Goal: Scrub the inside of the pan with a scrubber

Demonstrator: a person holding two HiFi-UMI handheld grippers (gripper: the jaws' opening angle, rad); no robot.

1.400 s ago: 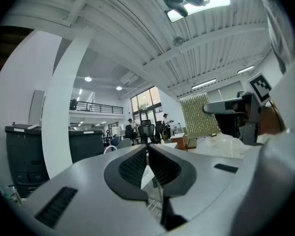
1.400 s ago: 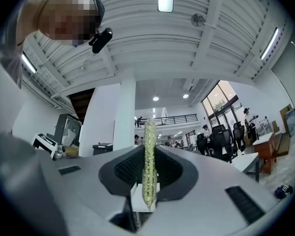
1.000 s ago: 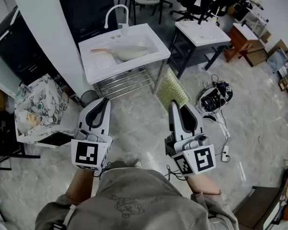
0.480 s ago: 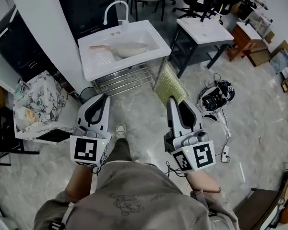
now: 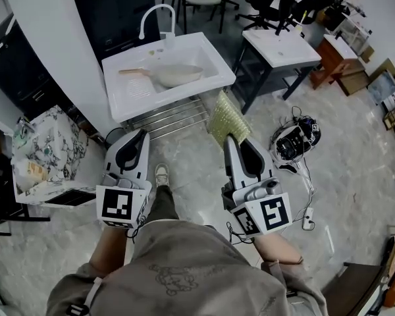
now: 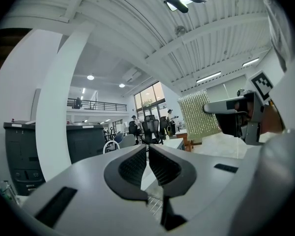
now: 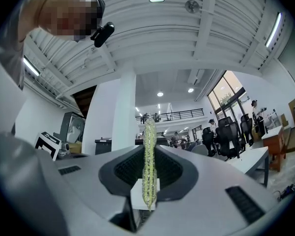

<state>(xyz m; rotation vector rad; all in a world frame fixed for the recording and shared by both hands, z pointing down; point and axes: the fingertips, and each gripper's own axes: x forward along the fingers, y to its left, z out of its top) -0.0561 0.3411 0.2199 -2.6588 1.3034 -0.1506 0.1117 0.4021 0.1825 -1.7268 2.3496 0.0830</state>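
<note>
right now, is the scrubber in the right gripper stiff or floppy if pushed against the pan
Probably fairly stiff: the scrubber sticks out past the right gripper without drooping. Likely light, since it looks thin edge-on. Its nubby mesh should grip, not slip.

The scrubber [image 5: 227, 117] is a yellow-green mesh, coarse and glittery. The left gripper [image 5: 142, 137] and right gripper [image 5: 236, 139] have smooth, matt, pale-grey plastic shells. Their pads [image 6: 132, 167] are black, finely ribbed and look rubbery. The pan [image 5: 178, 75] looks matt and pale, with a wood-toned handle [image 5: 131, 71]. The sink [image 5: 214, 61] is glossy white, and the wire rack [image 5: 174, 114] under it is shiny metal. The floor [image 5: 342, 170] is polished, marbled stone tile. The person's top [image 5: 184, 275] is soft, matt cloth.
</note>
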